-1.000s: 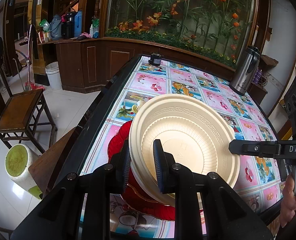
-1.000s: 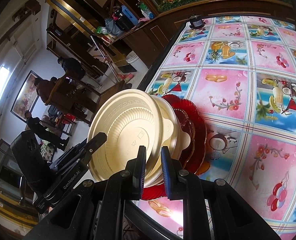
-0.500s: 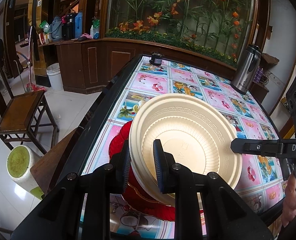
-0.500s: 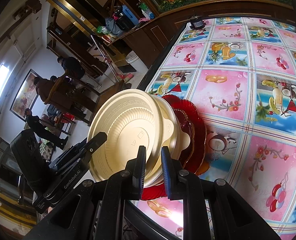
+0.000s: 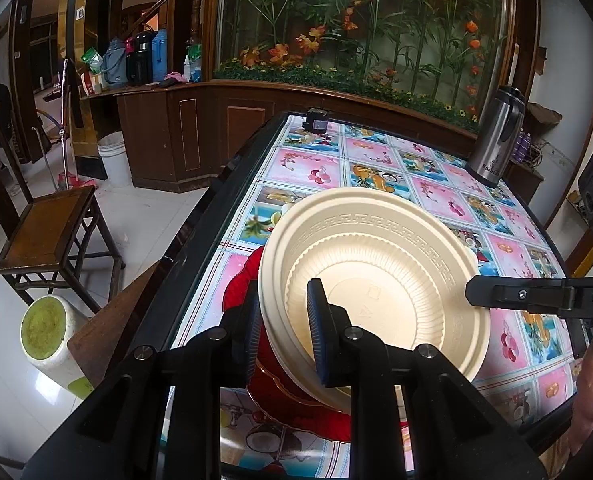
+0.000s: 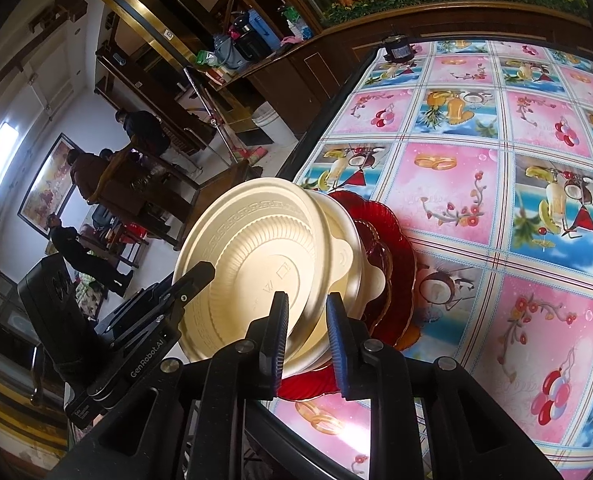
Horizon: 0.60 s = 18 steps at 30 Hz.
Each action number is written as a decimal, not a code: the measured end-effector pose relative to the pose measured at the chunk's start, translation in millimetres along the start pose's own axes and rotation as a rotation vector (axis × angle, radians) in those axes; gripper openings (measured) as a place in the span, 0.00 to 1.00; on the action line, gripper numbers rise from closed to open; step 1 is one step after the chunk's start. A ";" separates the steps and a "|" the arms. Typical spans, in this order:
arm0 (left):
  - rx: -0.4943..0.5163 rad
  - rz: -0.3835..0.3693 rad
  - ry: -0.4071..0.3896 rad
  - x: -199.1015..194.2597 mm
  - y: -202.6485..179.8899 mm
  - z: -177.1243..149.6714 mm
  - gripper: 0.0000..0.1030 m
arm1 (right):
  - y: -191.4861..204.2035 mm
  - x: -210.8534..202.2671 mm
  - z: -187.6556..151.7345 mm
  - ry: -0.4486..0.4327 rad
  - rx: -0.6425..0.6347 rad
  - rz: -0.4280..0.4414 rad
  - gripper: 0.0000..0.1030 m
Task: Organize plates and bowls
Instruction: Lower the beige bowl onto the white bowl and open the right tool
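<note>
On the left, the left tool (image 5: 284, 332) is clenched on the near rim of the cream bowls (image 5: 376, 276), one finger inside the top bowl and the other outside beneath the rim; the bowls sit nested as a stack, tipped toward the camera, resting over the red plates (image 5: 296, 400) near the edge of the desk (image 5: 308, 168), which wears a cloth of pink and blue fruit squares; across the stack, at the right of the left wrist view, the right tool (image 6: 304, 340) grips the opposite rim, its fingers closed on the edge of the bowls in its own view.

The step in hand looks like moving the bowl stack as one, both tools sharing the load, probably to set it apart from the plates or square it on them; which of the two cannot be told; the next move calls for both tools to travel together at one pace and one height, since uneven lifting would likely twist the thin rims or let the lower bowls slip.

The bowls are pale cream, ribbed inside, with a key-pattern band round the rim; they look light and slightly flexible; the plates are translucent red with scalloped edges, gold-trimmed.
</note>
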<state>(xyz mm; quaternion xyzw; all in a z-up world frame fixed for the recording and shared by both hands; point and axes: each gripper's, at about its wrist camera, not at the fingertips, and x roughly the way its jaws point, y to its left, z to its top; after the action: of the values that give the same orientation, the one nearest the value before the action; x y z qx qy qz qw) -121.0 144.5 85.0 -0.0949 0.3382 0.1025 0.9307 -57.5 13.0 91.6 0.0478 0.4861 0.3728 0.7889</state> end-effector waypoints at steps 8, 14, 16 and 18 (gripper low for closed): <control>0.001 0.017 -0.006 -2.1 -0.1 0.4 0.34 | 5.1 -6.2 -1.5 -0.015 -0.011 -0.004 0.29; 0.004 0.027 -0.028 -7.4 0.5 1.5 0.47 | 5.9 -10.5 -2.3 -0.029 -0.016 -0.003 0.29; 0.005 0.027 -0.027 -7.4 0.4 1.5 0.47 | 5.0 -11.0 -2.8 -0.034 -0.015 -0.002 0.29; 0.005 0.028 -0.029 -7.5 0.3 1.6 0.47 | 4.0 -11.5 -2.7 -0.034 -0.013 -0.001 0.29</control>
<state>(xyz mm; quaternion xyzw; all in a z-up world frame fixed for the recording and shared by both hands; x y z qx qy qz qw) -125.8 144.2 91.0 -0.0863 0.3264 0.1159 0.9341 -64.8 7.8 100.4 0.0490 0.4702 0.3747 0.7976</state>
